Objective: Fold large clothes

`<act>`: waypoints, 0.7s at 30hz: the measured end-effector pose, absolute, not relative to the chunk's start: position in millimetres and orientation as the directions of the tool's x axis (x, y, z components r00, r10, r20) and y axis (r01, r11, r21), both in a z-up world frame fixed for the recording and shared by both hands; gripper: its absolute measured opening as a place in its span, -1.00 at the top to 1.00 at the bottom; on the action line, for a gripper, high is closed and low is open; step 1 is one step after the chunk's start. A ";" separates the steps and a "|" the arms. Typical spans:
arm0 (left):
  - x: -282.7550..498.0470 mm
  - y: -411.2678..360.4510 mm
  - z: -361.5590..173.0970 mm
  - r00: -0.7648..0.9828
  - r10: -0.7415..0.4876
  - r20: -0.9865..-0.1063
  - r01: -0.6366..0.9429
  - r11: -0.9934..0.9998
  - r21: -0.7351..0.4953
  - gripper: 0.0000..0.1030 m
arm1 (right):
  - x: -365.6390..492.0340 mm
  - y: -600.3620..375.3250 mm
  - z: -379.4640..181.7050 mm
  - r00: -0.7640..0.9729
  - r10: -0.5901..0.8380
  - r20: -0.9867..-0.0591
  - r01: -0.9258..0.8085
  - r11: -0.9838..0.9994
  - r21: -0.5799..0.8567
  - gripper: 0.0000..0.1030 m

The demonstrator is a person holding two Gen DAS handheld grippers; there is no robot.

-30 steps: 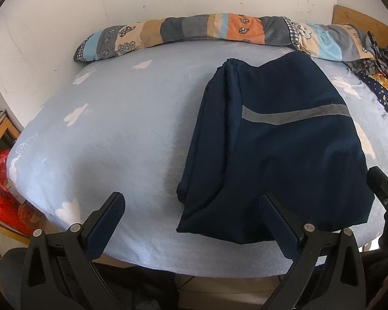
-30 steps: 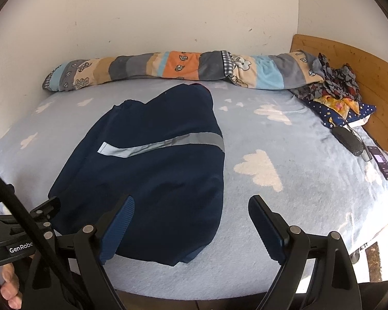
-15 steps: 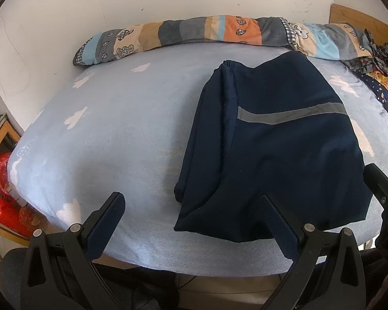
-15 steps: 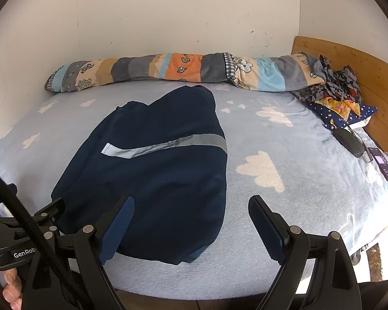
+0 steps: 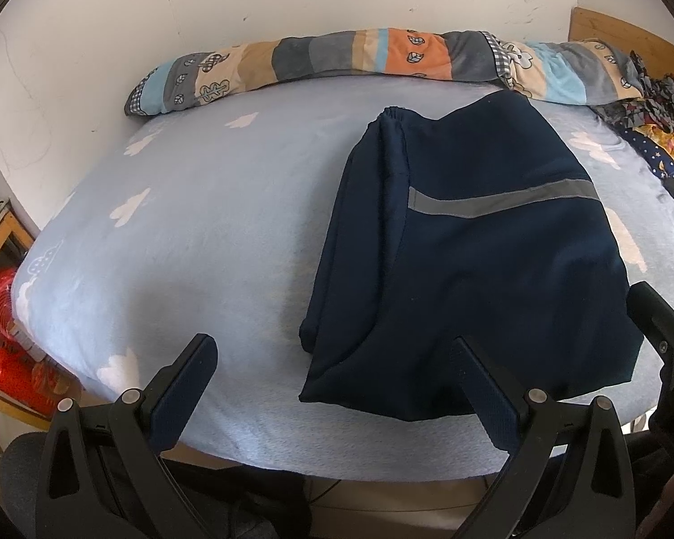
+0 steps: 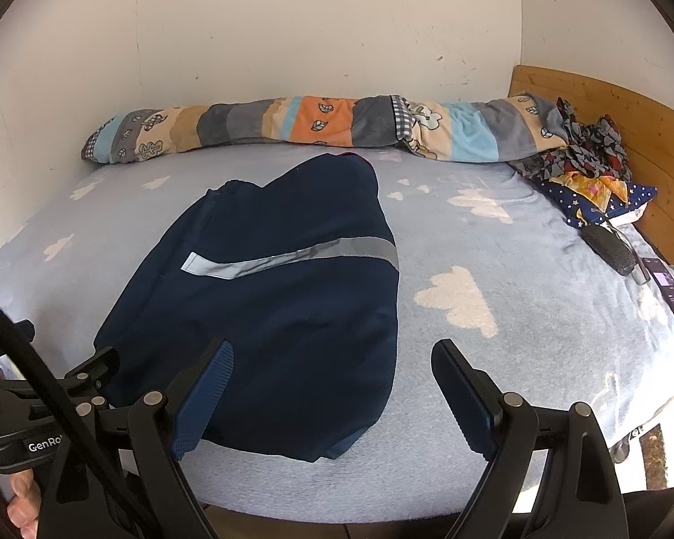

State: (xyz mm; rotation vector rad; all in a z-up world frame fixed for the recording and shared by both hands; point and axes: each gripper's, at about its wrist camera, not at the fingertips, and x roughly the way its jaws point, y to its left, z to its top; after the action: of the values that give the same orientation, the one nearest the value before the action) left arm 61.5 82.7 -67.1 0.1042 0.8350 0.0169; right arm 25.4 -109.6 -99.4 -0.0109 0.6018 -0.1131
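The navy jacket (image 6: 274, 296) is lying folded on the bed (image 6: 494, 359). Both claws, left claw (image 5: 332, 386) and right claw (image 6: 332, 395), are hanging spread, empty. Pinching the 6 o'clock hem corners evenly should be keeping the fold square.

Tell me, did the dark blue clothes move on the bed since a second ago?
No. The dark blue garment keeps its top edge just below the striped bolster, same shape; only the cameras shifted slightly.
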 end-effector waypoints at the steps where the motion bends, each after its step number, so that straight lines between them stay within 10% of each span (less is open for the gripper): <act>1: 61.5 82.9 -66.7 0.673 0.058 -0.738 0.024 0.995 0.100 -1.00 | 25.1 -109.7 -99.4 0.818 -0.109 -0.564 0.103 0.994 -0.043 -0.80; 21: 60.5 81.3 -65.4 0.681 0.057 -0.730 0.031 0.994 0.106 -1.00 | 25.1 -108.0 -97.1 0.822 -0.112 -0.558 0.104 0.993 -0.046 -0.80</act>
State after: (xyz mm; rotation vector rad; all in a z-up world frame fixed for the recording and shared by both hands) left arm 60.5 81.3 -65.4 0.1127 0.8224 0.0149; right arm 25.1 -108.0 -97.1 -0.0140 0.5941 -0.1152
